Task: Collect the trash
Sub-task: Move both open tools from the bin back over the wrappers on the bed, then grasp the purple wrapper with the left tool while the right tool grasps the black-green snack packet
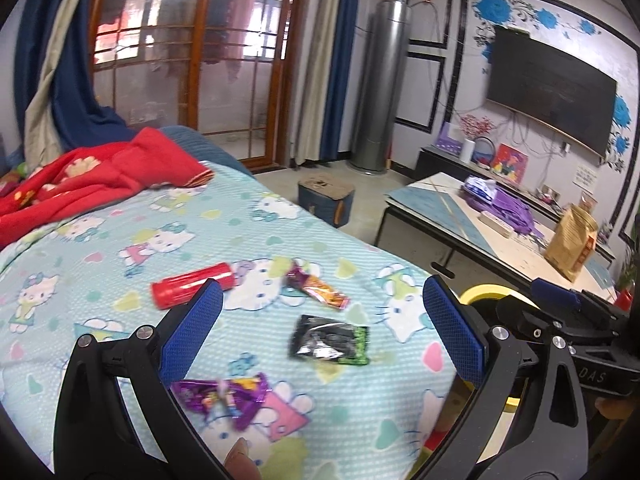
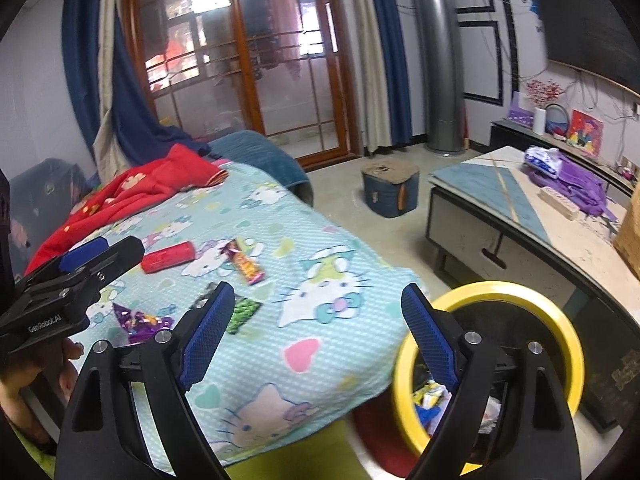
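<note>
Trash lies on a cartoon-cat bedsheet (image 1: 120, 240): a red tube (image 1: 192, 286), an orange-purple wrapper (image 1: 320, 288), a black-green wrapper (image 1: 330, 340) and a purple wrapper (image 1: 228, 398). My left gripper (image 1: 322, 282) hovers open above them, its jaws empty. My right gripper (image 2: 318, 288) is open and empty over the bed's near corner, beside a yellow-rimmed bin (image 2: 500, 292) with trash inside. In the right wrist view I see the red tube (image 2: 168, 262), orange-purple wrapper (image 2: 246, 266), black-green wrapper (image 2: 240, 310), purple wrapper (image 2: 140, 322) and the left gripper's finger (image 2: 92, 256).
A red blanket (image 1: 100, 176) is bunched at the bed's far end. Right of the bed stand a low table (image 2: 500, 200) with purple cloth (image 2: 572, 188) and a brown paper bag (image 1: 572, 240). A blue box (image 2: 390, 190) sits on the floor beyond.
</note>
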Demonstrator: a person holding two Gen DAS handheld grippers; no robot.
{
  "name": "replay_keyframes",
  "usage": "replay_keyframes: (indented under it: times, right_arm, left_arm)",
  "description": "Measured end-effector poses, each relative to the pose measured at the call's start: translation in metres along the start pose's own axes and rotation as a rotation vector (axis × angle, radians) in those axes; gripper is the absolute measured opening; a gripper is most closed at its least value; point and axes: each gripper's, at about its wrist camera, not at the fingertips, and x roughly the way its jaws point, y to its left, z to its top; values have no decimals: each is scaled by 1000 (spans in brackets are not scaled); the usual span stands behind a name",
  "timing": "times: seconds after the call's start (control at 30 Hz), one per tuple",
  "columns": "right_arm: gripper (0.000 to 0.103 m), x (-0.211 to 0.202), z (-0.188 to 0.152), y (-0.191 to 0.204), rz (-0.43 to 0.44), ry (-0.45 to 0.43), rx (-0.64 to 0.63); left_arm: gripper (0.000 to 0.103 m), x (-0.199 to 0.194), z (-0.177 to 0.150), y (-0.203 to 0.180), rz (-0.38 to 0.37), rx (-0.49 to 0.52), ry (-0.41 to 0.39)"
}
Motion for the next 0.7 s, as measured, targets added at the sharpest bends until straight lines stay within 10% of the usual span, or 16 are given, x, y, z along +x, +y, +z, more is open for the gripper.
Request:
replay_keyframes:
  times: [0.7]
  right_arm:
    - [73,126,-9,59,119,266,-37]
  left_arm:
    - [92,23,-38,83,66,-130,232]
